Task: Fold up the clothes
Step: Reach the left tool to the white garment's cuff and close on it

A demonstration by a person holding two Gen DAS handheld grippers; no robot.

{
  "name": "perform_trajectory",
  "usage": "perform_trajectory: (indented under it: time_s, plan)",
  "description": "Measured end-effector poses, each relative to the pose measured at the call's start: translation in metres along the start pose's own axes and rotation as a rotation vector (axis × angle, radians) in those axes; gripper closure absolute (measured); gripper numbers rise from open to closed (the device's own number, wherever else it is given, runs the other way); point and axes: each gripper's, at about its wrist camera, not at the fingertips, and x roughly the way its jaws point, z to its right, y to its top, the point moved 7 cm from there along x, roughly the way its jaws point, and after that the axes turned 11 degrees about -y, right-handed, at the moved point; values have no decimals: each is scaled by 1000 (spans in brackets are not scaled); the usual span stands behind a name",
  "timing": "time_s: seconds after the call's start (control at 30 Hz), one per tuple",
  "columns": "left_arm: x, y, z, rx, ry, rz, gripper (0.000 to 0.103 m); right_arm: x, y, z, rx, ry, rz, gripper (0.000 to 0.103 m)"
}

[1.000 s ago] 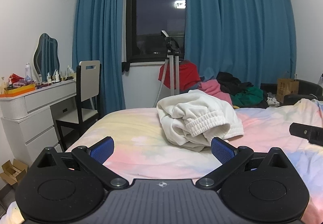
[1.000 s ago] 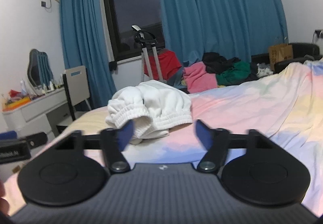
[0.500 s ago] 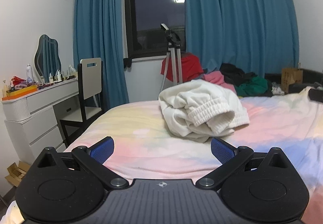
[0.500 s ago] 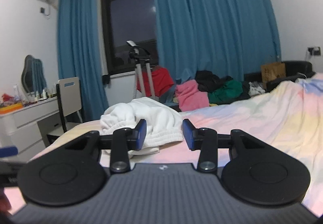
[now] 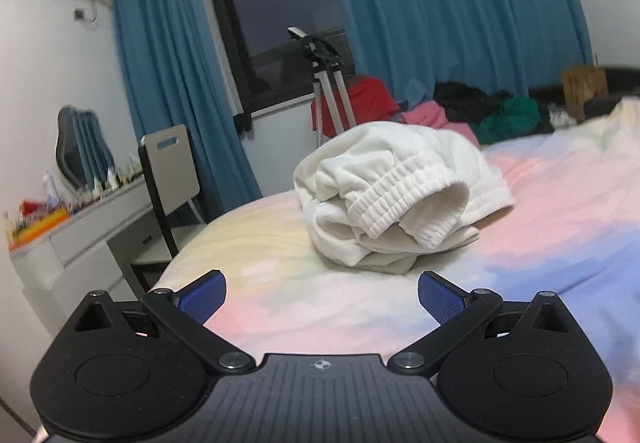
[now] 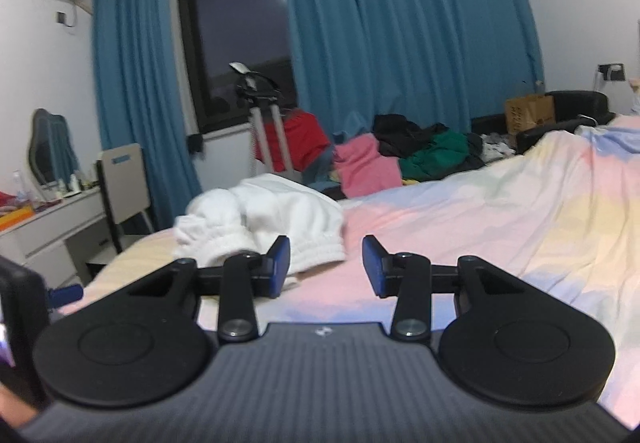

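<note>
My left gripper (image 5: 322, 297) hovers low over the bed (image 5: 560, 227) with its jaws spread wide and nothing between them. Just ahead lies the white garment (image 5: 392, 199), crumpled in a heap on the pastel sheet, its ribbed elastic cuff turned toward me. My right gripper (image 6: 325, 267) points over the same bed, jaws partly parted and empty; the garment sits beyond its left finger, not touching. Behind the bed, a pile of clothes (image 6: 400, 155) rests beneath the blue curtains (image 6: 400, 23).
</note>
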Motion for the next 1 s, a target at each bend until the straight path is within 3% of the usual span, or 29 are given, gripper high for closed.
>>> perform_trajectory:
  time_s: [0.13, 0.33, 0.5, 0.53, 0.6, 0.67, 0.87, 1.0]
  plan:
    - [45, 13, 21, 100, -10, 10, 4, 25, -5, 19, 72, -37, -53, 59]
    - [105, 37, 38, 221, 63, 84, 13, 60, -22, 42, 159, -67, -138, 59]
    - [146, 53, 57, 329, 88, 91, 45, 79, -36, 38, 141, -73, -168, 59]
    - [150, 58, 57, 308, 97, 95, 50, 81, -40, 38, 135, -73, -169, 59]
    - [150, 68, 54, 258, 113, 113, 75, 84, -47, 37, 122, -72, -171, 59]
    - [144, 80, 46, 208, 134, 145, 88, 88, -53, 35, 120, -62, -187, 59]
    - [92, 118, -1, 25, 86, 238, 93, 78, -48, 28, 81, -27, -122, 59]
    - [37, 122, -40, -62, 30, 272, 93, 70, -42, 20, 35, -3, -76, 59]
